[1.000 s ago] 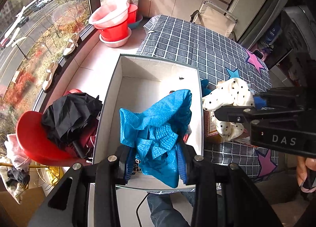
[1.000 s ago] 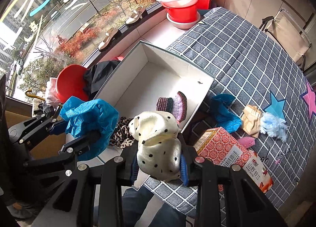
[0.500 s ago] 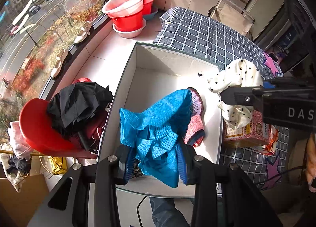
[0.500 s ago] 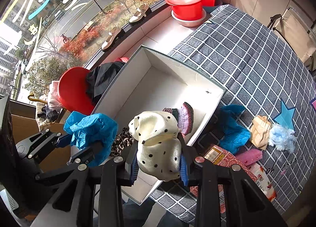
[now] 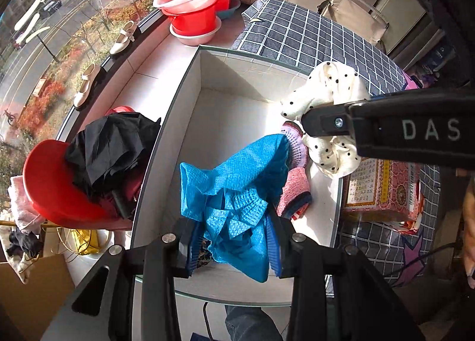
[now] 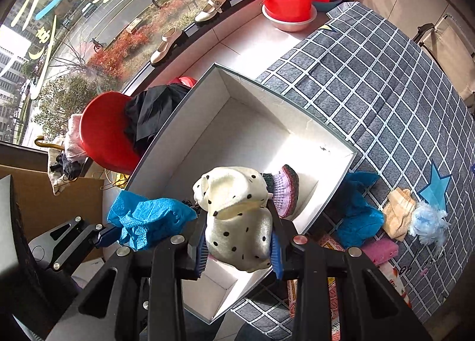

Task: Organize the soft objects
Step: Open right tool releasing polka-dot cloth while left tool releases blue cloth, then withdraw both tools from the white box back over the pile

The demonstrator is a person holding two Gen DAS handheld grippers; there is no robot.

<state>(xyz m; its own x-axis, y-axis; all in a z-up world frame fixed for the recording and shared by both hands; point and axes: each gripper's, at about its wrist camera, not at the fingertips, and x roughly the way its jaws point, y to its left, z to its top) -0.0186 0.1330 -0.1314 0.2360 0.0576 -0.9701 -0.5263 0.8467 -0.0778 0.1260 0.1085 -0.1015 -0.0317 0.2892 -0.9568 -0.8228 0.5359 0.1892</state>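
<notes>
My left gripper [image 5: 234, 240] is shut on a crumpled blue mesh cloth [image 5: 234, 192], held over the near end of a white open box [image 5: 225, 74]. My right gripper [image 6: 239, 244] is shut on a cream cloth with black dots [image 6: 237, 216], above the box's [image 6: 252, 121] near right part. In the left wrist view that cream dotted cloth [image 5: 329, 91] hangs from the right gripper's dark finger at the right. A pink and purple knitted piece [image 6: 285, 192] lies inside the box. A leopard-print item shows under the blue cloth [image 6: 148, 219].
On the grey checked tablecloth [image 6: 386, 79] right of the box lie a blue cloth [image 6: 356, 216], a beige item [image 6: 397, 213], a pale blue fluffy thing [image 6: 427, 222] and a pink patterned carton [image 5: 386, 189]. Left of the box sits a red basin with black fabric [image 5: 89, 163]. Stacked red basins [image 5: 193, 11] stand far back.
Both grippers have come over the box and lower with their cloths still held. The dotted cloth went from beside the box's right wall to above its inside.
</notes>
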